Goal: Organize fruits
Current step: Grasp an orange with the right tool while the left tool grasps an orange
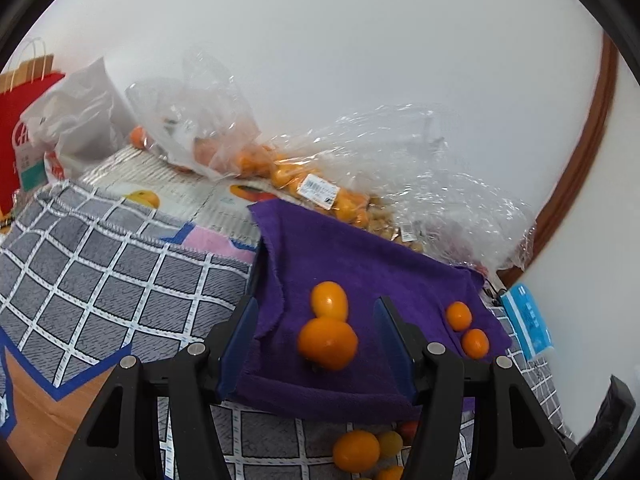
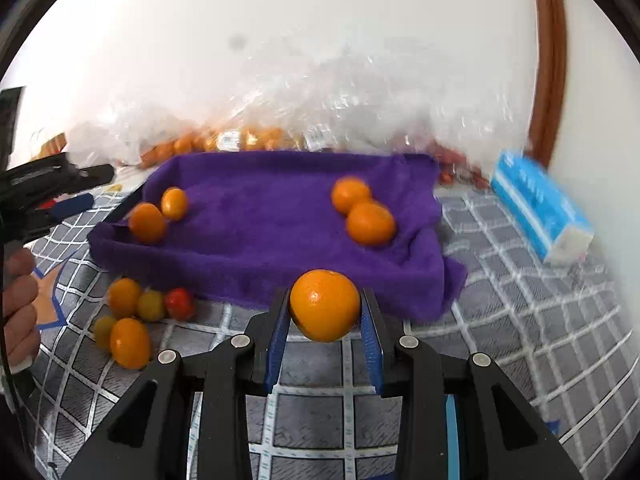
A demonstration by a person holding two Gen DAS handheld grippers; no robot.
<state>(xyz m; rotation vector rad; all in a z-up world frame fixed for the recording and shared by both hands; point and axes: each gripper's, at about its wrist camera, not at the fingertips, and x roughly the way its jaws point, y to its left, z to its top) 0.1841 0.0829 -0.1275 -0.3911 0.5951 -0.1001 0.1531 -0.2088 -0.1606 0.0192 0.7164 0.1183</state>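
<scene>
A purple towel-lined tray (image 1: 360,256) (image 2: 280,232) sits on a grey checked cloth. It holds two orange fruits (image 1: 328,342) on one side and two (image 1: 466,328) on the other; in the right wrist view these pairs lie at the left (image 2: 148,222) and right (image 2: 370,222). My left gripper (image 1: 316,320) is open, its jaws either side of the nearer pair, above the tray. My right gripper (image 2: 325,308) is shut on a mandarin (image 2: 325,305), held above the cloth just in front of the tray. The left gripper (image 2: 52,188) shows at the left edge.
Loose oranges, small yellow fruits and a red tomato (image 2: 132,320) lie on the cloth in front of the tray, also low in the left wrist view (image 1: 360,450). Clear plastic bags of fruit (image 1: 312,184) line the wall behind. A blue tissue pack (image 2: 540,208) lies right. A red paper bag (image 1: 20,132) stands far left.
</scene>
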